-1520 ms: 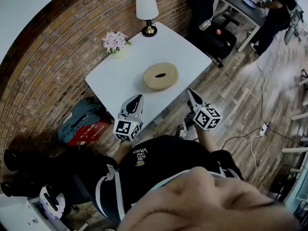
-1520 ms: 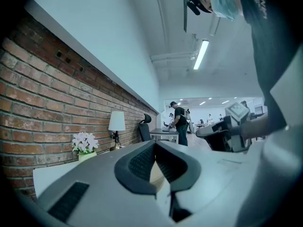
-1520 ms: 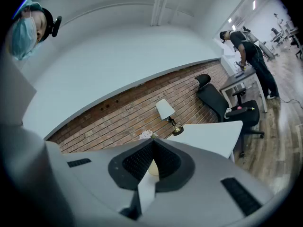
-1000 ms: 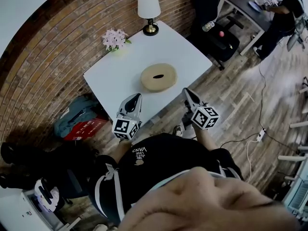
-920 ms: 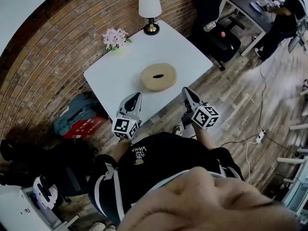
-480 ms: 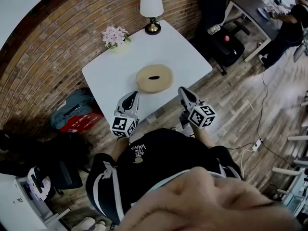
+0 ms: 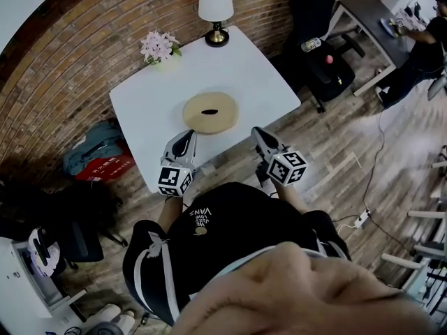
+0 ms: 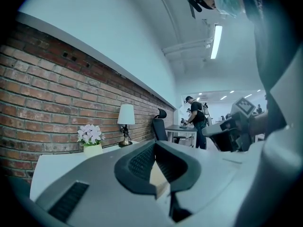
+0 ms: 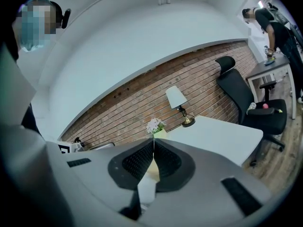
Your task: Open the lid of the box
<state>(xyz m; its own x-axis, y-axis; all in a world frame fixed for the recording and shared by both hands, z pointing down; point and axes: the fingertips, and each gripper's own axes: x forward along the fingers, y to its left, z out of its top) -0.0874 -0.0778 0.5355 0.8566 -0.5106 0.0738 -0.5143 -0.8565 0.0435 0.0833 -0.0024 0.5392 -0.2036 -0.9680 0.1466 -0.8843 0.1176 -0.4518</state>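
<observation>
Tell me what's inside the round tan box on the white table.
The contents are hidden: the lid sits closed on the box, covering the inside. Only a dark slot in the lid's middle shows, and nothing can be made out through it.

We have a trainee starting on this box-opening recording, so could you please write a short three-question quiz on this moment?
1. True or false: the left gripper is shut on the round box.
2. Besides the box, what stands on the white table? A) a lamp and potted flowers; B) a laptop and a mug; C) a stack of books.
3. Are the right gripper jaws apart or together?
Key: 1 false, it is shut empty, short of the box; 2 A; 3 together, nothing between them.
</observation>
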